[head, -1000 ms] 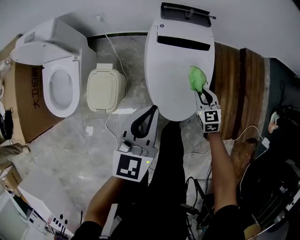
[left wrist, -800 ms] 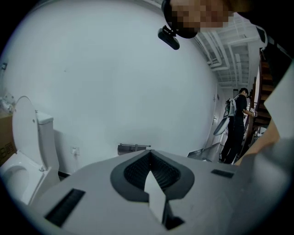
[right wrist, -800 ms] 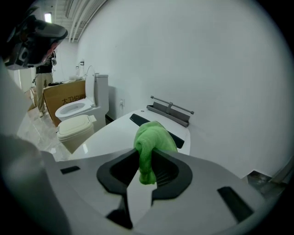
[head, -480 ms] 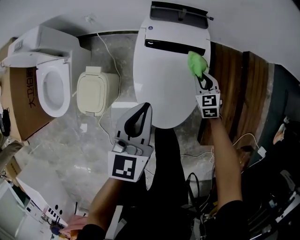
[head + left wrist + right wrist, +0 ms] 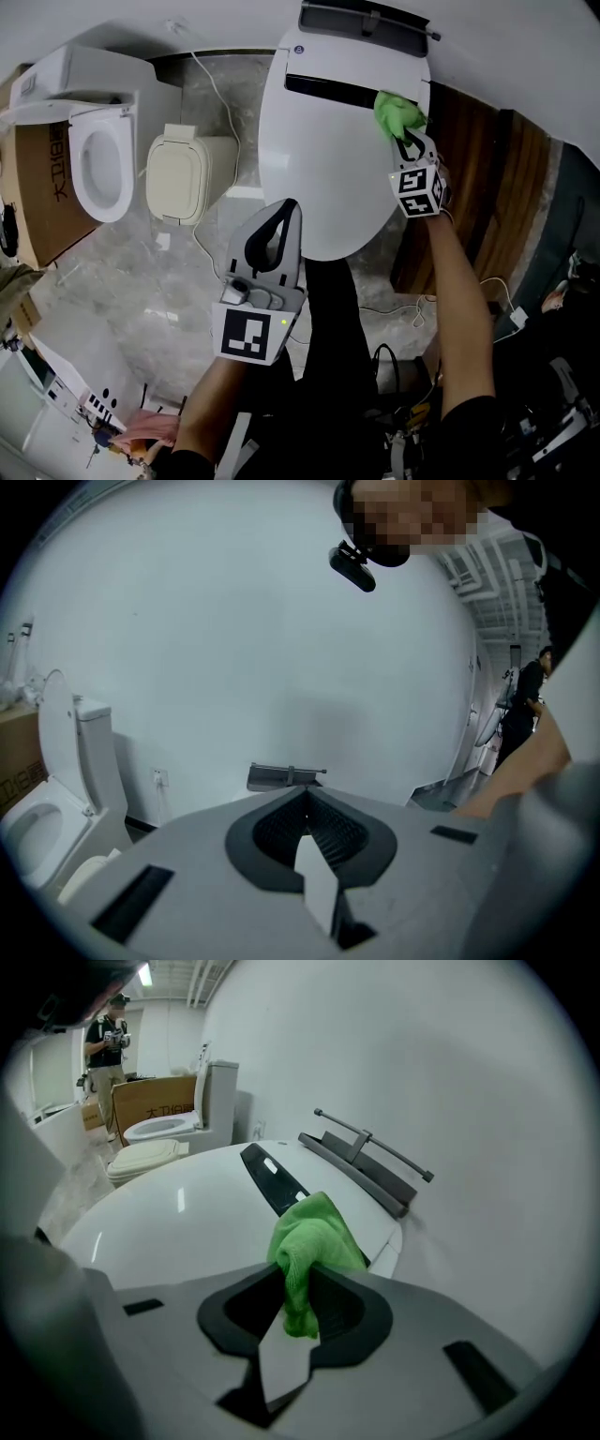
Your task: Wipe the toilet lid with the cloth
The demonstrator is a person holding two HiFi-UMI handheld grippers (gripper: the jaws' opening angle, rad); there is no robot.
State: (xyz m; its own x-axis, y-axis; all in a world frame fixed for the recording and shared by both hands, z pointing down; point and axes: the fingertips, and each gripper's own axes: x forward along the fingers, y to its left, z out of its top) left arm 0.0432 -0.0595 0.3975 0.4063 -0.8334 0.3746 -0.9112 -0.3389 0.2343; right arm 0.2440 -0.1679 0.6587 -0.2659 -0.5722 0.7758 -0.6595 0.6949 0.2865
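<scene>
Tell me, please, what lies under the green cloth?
The white toilet lid, near its back right edge by the dark strip. The patch directly beneath the cloth is covered. The right tongs grip the cloth.

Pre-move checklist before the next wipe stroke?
1. Cloth gripped: ok. The right gripper has its jaws shut on it.
2. Cloth on the toilet lid: ok. It appears to rest at the lid's rear right, beside the dark strip.
3. Lid down: ok, it is closed.
4. Left gripper out of the wipe path: ok. It is shut, empty, and near the lid's front edge, away from the cloth.
5. Which parts are already wiped: cannot tell.
</scene>
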